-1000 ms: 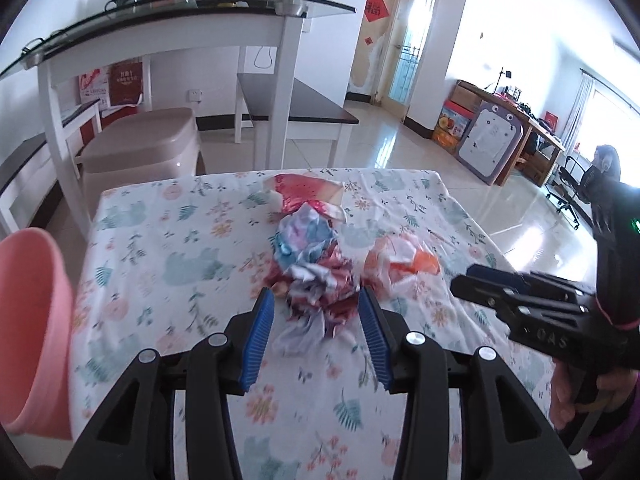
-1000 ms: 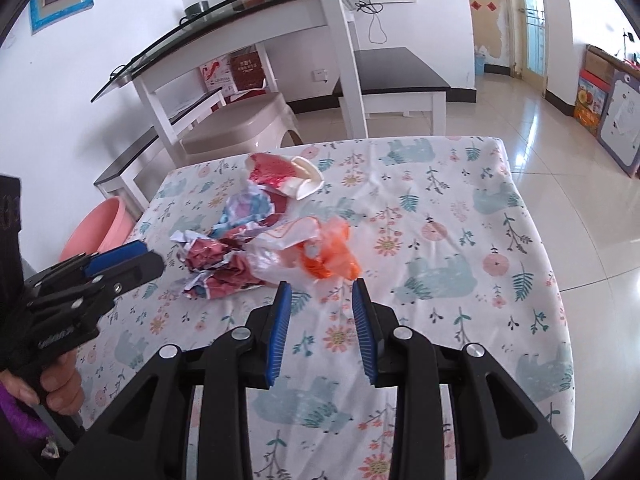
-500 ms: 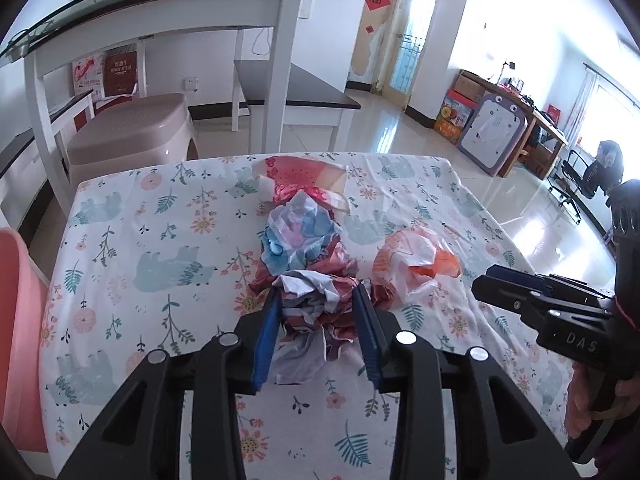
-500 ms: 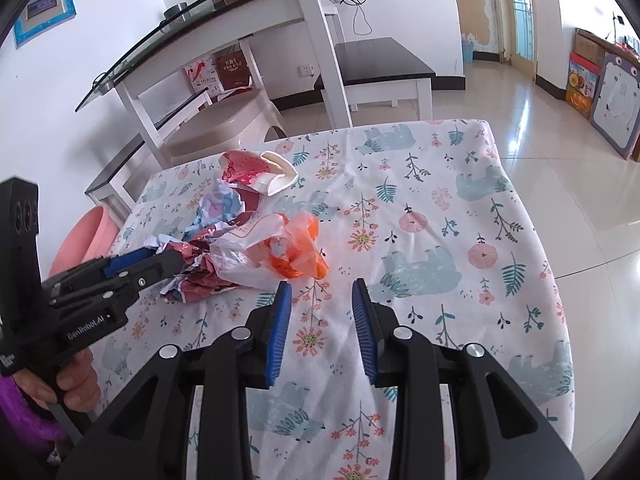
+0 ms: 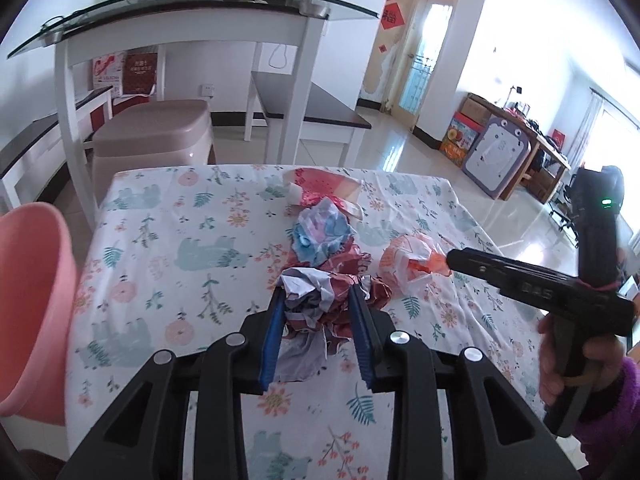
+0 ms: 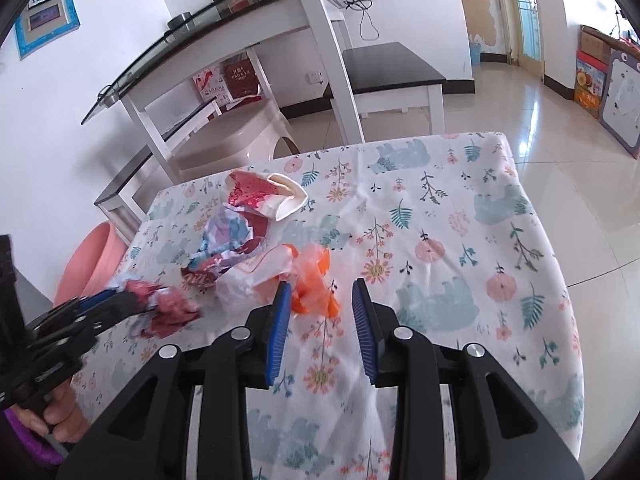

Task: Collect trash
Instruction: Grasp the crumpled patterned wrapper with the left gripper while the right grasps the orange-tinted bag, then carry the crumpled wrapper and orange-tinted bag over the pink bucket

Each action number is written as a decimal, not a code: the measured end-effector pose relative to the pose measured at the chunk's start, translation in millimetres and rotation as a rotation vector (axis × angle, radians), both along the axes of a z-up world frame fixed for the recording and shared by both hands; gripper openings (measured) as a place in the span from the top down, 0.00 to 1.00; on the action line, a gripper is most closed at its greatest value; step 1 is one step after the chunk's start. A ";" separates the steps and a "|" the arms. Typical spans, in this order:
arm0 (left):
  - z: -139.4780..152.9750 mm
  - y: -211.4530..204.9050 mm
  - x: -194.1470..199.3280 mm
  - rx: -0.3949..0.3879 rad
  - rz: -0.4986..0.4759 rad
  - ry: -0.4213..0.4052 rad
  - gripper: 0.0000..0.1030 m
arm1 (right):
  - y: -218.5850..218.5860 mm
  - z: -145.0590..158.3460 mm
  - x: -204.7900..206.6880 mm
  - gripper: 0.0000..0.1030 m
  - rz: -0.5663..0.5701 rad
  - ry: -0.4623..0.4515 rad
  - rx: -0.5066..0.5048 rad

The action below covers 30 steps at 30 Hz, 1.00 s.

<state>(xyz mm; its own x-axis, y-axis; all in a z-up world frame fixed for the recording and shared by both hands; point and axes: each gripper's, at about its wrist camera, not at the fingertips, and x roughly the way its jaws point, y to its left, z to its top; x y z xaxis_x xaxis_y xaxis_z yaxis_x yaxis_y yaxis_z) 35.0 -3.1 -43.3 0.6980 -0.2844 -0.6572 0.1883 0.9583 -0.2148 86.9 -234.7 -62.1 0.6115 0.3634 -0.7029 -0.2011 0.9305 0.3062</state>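
Trash lies in a loose line from the far edge of the table point(image 5: 168, 240) toward its near edge, on a floral cloth with pale blue animals. Room: glossy tile floor, white glass-topped desk point(image 5: 192, 12) behind, pink basin point(image 5: 32, 304) off the left edge. Crumpled red-and-white wrapper point(image 5: 316, 308) sits between the left gripper point(image 5: 316, 336) pads; jaws closing, pads pressed into it. Orange-and-white plastic bag point(image 6: 304, 276) lies mid-table, just ahead of the right gripper point(image 6: 322, 332); jaws opening, part-way apart, nothing gripped. Red paper cup point(image 6: 260, 194), crushed, near the far edge.
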 end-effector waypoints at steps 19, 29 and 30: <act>17.9 22.2 -25.7 -0.011 0.076 -0.042 0.70 | 25.2 1.2 -15.9 0.91 0.064 -0.052 -0.096; 37.0 31.7 -42.8 -0.005 0.112 -0.108 0.70 | 42.6 42.0 -46.1 0.93 0.106 -0.187 -0.094; 39.8 33.7 -45.3 -0.003 0.120 -0.117 0.70 | 46.0 46.4 -48.6 0.93 0.113 -0.201 -0.093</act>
